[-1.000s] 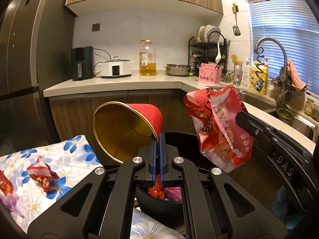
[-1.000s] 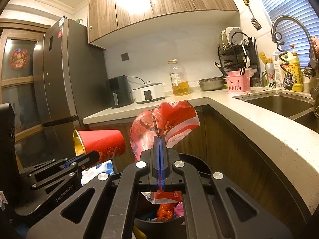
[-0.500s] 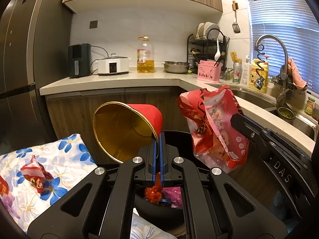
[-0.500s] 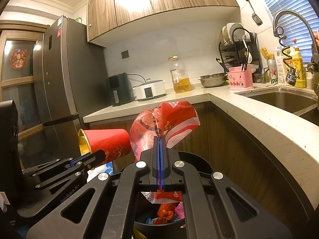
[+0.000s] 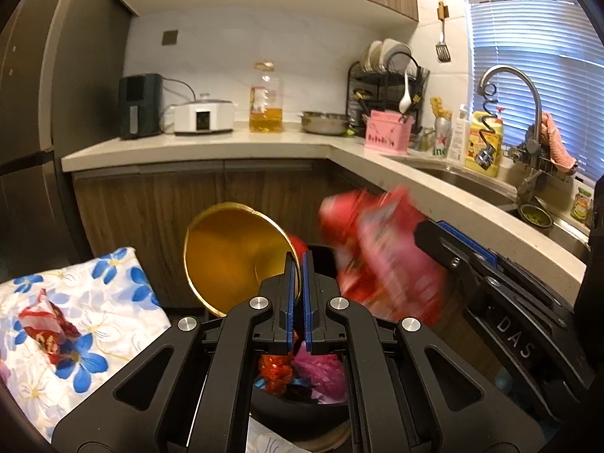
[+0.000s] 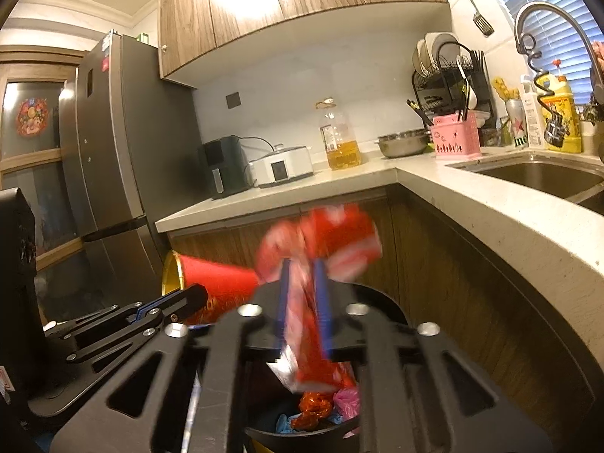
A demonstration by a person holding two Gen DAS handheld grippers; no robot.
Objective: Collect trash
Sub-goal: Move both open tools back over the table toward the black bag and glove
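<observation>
Opening my right gripper [image 6: 302, 294]: red bag [image 6: 321, 238] now blurred, loose between parted jaws | left gripper [image 5: 297, 264] clamped on cup [image 5: 234, 253] rim | both level over bin [image 6: 381, 302].

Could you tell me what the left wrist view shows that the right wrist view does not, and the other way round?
Only the left wrist view shows the floral cloth with a red wrapper lying on it, and the gold inside of the red cup pinched in the left tool.

Only the right wrist view shows the wooden cabinet door beside the fridge, and the right tool, its jaws just opening, with the blurred red snack bag between them.

Both show the cup, the bag, the black bin holding trash below, and the counter.
</observation>
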